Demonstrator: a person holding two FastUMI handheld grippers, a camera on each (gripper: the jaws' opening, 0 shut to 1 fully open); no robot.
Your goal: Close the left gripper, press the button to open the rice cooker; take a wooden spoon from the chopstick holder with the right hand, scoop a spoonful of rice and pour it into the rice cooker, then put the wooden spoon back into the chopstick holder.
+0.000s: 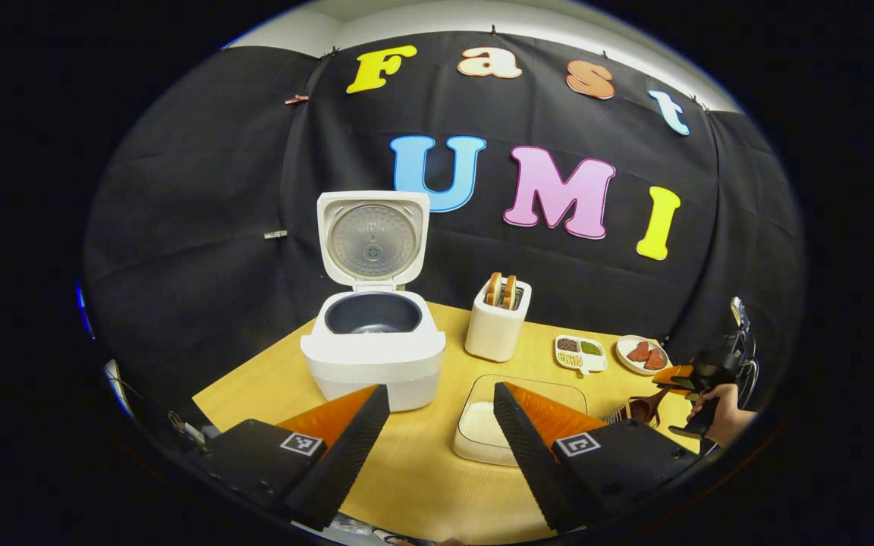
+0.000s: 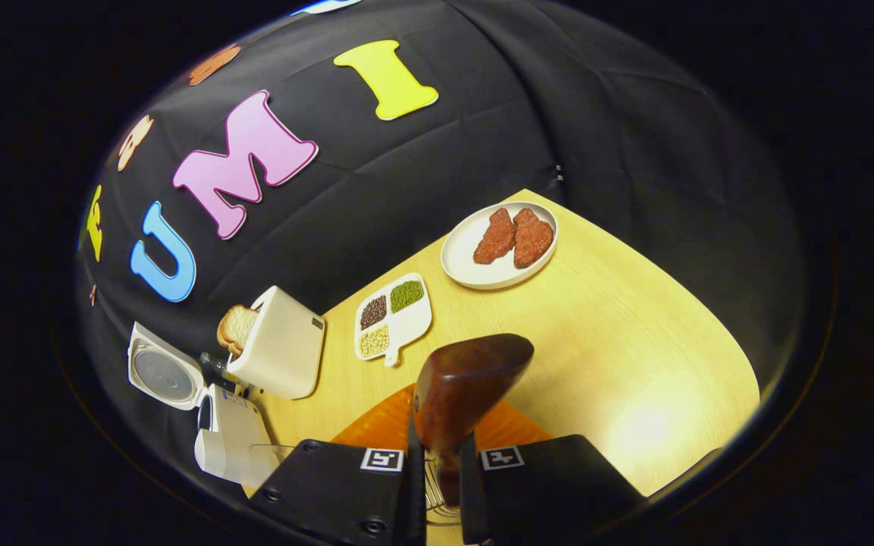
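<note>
White rice cooker (image 1: 372,356), lid up, desk's left rear; left tongs (image 1: 437,425) wide, empty; rice container (image 1: 482,428) at front centre; right tongs (image 2: 437,485) clamped on wooden spoon (image 2: 463,387), right edge. Step: spoon taken; next, dip bowl into rice

Hidden and cut-off parts

In the right gripper view the spoon (image 2: 467,383) handle is hidden between the fingers (image 2: 412,485), and the cooker (image 2: 226,440) is partly covered by the gripper body. In the left gripper view the rice dish (image 1: 475,425) is half hidden behind a finger (image 1: 528,447); the holder cannot be made out.
</note>
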